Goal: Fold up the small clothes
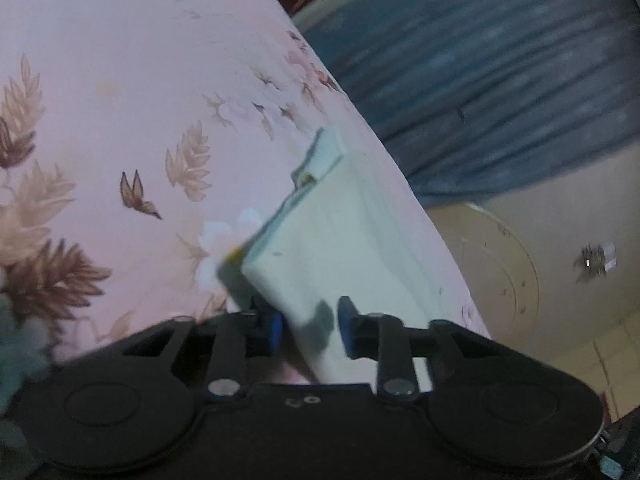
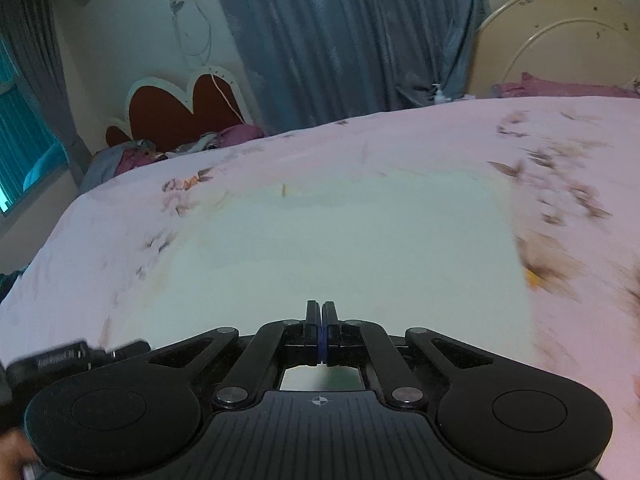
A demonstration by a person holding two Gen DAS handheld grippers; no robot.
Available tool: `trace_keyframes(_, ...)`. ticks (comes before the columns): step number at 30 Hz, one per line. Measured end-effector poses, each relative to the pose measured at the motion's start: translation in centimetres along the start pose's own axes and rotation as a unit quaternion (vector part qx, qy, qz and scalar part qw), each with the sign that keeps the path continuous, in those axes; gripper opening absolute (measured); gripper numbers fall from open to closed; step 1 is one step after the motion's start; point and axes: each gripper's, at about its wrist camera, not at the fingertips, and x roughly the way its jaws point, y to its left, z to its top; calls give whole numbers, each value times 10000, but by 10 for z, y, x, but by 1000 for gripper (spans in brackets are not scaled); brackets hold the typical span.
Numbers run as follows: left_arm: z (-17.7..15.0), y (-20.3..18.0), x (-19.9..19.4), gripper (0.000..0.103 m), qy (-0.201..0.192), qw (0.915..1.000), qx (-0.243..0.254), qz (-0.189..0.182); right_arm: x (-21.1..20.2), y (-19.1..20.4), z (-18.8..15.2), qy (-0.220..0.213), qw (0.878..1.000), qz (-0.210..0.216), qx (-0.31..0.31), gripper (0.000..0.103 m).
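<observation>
The pale green garment (image 2: pixel 352 248) lies flat on the floral bed sheet (image 2: pixel 360 140), its edge between the left tool (image 1: pixel 308 330)'s parted blue pads, seemingly for lifting a fold, while the right tool (image 2: pixel 322 332) is closed empty above it.

Matt cloth garment (image 2: pixel 352 248) — soft bedsheet (image 2: pixel 360 144)

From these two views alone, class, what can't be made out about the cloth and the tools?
- Left wrist view: the pale green cloth has its near edge hidden behind the left tool; whether the pads pinch it is unclear.
- Right wrist view: the right tool is shut, but its body hides any cloth underneath.
- Bedsheet: print blurred.
</observation>
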Motion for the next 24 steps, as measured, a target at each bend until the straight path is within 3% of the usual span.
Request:
trace_keyframes(5, 11, -4, 17, 15, 38, 9999, -155, -11, 44, 9, 11, 85, 10000, -1, 16, 0)
trace_keyframes(6, 14, -6, 20, 7, 87, 9999, -85, 44, 48, 10, 11, 88, 10000, 30, 28, 0)
trace_keyframes(8, 15, -11, 15, 7, 34, 10000, 36, 80, 58, 10, 9, 206, 9997, -59, -74, 0)
trace_keyframes(10, 16, -22, 2, 7, -127, 9995, 282, -56, 74, 4, 2, 616, 9977, -260, -131, 0)
trace_keyframes(11, 16, -26, -1, 7, -158, 9990, 407, -65, 72, 0, 0, 563, 9982, -191, -79, 0)
trace_keyframes(13, 15, -27, 3, 14, -160, 9988, 453, 56, 70, -3, 2, 551, 9984, -128, -36, 0)
trace_keyframes(14, 14, -25, 7, 36, -174, 9986, 402, 290, 69, -5, 1, 526, 9986, -88, -39, 0)
trace_keyframes(16, 14, -22, 12, 38, -252, 9988, 254, 320, 70, -9, 0, 526, 9986, -8, -5, 0)
trace_keyframes(17, 15, -26, 13, 30, -230, 9985, 329, 385, 70, -10, 0, 531, 9986, 24, -25, 0)
trace_keyframes(18, 15, -32, 13, 5, -212, 9976, 461, 481, 70, -10, 1, 547, 9985, 60, -58, 0)
trace_keyframes(20, 15, -55, 8, 6, -255, 9928, 983, 627, 67, -16, 5, 574, 9981, 213, -16, 0)
trace_keyframes(24, -8, -132, 1, 6, -172, 9668, 2510, 450, 29, -47, 15, 142, 9986, 338, 388, 0)
